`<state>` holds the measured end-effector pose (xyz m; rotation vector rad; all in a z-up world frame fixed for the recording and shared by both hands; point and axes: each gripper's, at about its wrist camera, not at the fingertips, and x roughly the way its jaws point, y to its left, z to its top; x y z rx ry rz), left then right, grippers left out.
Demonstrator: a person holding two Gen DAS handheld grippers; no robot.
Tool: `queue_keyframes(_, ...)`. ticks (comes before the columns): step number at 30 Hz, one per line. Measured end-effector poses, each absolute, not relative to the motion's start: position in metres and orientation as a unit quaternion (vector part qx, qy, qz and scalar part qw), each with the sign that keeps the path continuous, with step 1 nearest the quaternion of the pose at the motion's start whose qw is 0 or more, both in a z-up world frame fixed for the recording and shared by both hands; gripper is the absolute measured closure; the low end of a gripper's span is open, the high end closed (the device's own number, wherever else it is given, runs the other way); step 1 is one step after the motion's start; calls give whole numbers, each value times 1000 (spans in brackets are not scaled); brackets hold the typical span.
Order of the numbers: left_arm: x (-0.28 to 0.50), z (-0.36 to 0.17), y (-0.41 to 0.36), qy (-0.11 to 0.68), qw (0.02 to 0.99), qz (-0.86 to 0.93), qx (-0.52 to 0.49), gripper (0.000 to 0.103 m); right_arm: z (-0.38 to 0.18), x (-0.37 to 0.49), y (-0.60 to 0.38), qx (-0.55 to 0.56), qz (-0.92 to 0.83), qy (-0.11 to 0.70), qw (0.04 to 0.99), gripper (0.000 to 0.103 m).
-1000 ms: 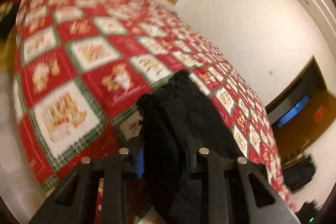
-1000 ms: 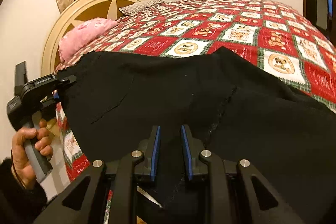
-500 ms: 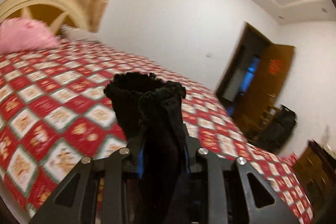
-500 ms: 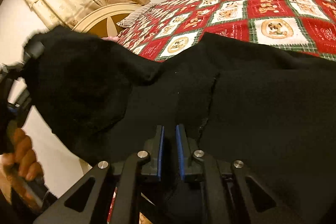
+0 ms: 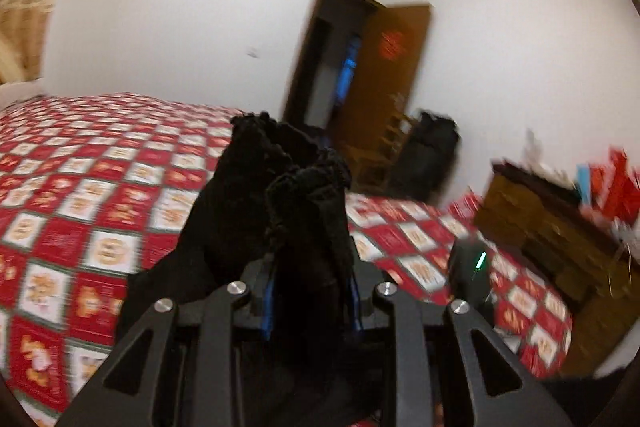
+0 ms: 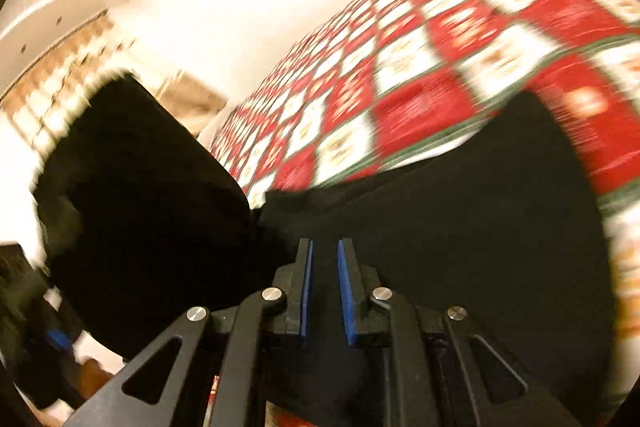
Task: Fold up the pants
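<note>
Black pants (image 5: pixel 280 211) lie partly on the checked bedspread (image 5: pixel 80 195), one bunched end clamped in the left gripper (image 5: pixel 310 301), the right gripper (image 6: pixel 323 291) narrow on another edge, which could slip out if the swing tugs the cloth.

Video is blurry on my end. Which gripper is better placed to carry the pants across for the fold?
Left, I'd say. The left gripper is clamped on a bunched wad of the black pants, lifted above the quilt. The right gripper is low on cloth lying flat; its grip is unclear.
</note>
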<state>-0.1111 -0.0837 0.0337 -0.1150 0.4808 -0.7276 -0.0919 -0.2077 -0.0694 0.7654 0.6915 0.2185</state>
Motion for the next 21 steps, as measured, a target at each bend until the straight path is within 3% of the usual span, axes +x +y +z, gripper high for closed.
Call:
queue_keyframes(9, -127, -29, -151, 298, 871, -385, 71, 72, -64, -119, -242, 395, 73, 323, 857, 88)
queue_keyframes(11, -132, -33, -161, 309, 863, -388, 100, 68, -67, -116, -241, 401, 75, 325, 853, 76)
queue_keyframes(13, -133, -34, -161, 311, 859, -390, 113, 59, -68, -118, -246, 405, 65, 330, 850, 59)
queue_keyframes(16, -142, -28, -156, 316, 841, -425, 110, 41, -71, -121, -260, 435, 71, 320, 839, 46)
queue_keyframes(18, -146, -18, -144, 304, 837, -438, 125, 20, -67, -128, -270, 453, 78, 306, 834, 45)
queue_keyframes(21, -150, -1, -117, 287, 839, -448, 111, 11, -57, -130, -278, 468, 104, 282, 831, 45)
